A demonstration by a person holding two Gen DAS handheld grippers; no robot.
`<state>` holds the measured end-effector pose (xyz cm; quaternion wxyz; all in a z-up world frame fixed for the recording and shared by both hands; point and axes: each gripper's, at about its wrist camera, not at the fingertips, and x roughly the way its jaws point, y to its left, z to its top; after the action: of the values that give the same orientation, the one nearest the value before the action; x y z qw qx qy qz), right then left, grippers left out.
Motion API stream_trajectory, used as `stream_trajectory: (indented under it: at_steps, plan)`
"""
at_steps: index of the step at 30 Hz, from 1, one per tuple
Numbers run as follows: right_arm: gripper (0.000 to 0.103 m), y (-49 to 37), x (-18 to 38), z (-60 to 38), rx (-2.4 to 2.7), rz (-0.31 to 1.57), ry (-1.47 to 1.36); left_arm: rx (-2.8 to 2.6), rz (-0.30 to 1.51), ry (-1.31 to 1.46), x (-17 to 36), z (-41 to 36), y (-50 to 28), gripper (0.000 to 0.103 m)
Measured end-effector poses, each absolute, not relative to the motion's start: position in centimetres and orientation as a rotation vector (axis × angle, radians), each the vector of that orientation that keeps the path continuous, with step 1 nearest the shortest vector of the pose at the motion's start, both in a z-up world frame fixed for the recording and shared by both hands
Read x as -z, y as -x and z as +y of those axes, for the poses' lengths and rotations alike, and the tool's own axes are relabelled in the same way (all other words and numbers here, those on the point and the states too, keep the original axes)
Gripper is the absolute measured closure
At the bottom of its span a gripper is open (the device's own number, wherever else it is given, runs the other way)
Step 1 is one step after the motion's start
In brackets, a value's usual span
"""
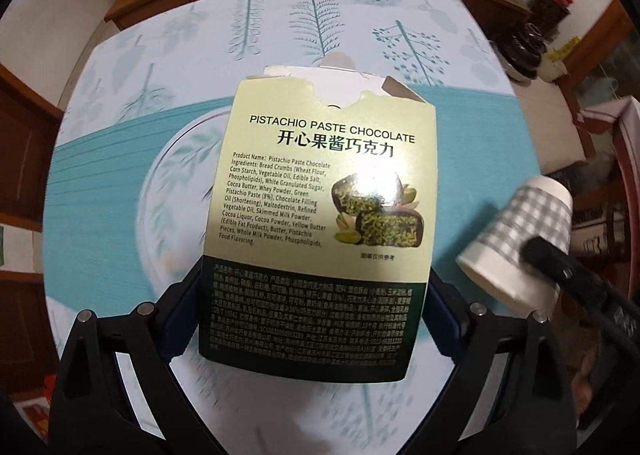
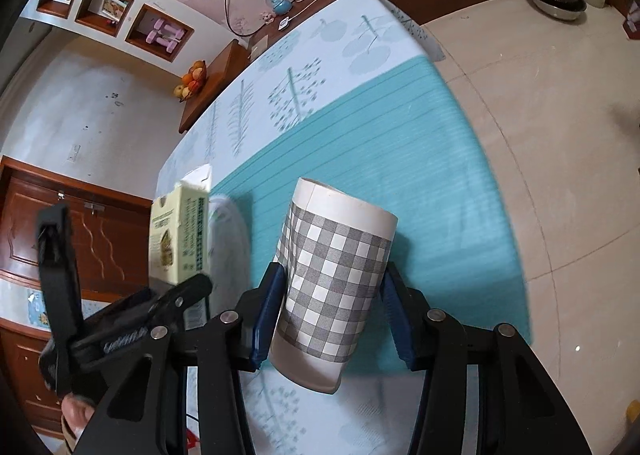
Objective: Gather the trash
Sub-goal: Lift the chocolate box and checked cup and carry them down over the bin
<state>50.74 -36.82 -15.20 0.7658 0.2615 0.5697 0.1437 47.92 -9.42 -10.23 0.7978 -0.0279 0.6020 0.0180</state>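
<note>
The desk (image 1: 280,35) is bare patterned cloth across the upper half of the left wrist view, leaving open room there. A chocolate box (image 1: 316,215) fills the centre of that view between the left tongs (image 1: 312,319), blocking the way straight ahead. At lower right, a checked paper cup (image 1: 520,239) crowds the box's side. In the right wrist view, the cup (image 2: 336,279) sits between the right tongs (image 2: 332,315); open floor (image 2: 540,135) lies to the right, while the box (image 2: 180,235) and left tongs (image 2: 120,327) close off the lower left.

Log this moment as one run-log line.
left tongs: holding chocolate box | right tongs: holding checked paper cup | both above table
</note>
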Motion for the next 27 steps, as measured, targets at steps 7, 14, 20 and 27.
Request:
stream_trajectory:
  at_steps: [7, 14, 20, 27]
  plan:
    - [0.055, -42.8, 13.1, -33.2, -0.275, 1.208, -0.616, 0.074, 1.23, 0.061, 6.7, -4.2, -38.4, 0.011]
    - [0.056, -32.1, 10.5, -28.0, -0.193, 1.126, -0.673, 0.187, 1.191, -0.004, 4.9, 0.7, -29.6, 0.011]
    - [0.055, -23.0, 9.3, -23.9, -0.147, 1.106, -0.702, 0.257, 1.19, -0.06, 4.8, 4.1, -22.5, 0.011]
    - [0.055, -14.3, 8.6, -20.1, -0.142, 1.154, -0.646, 0.301, 1.191, -0.084, 4.8, 5.4, -15.6, 0.011]
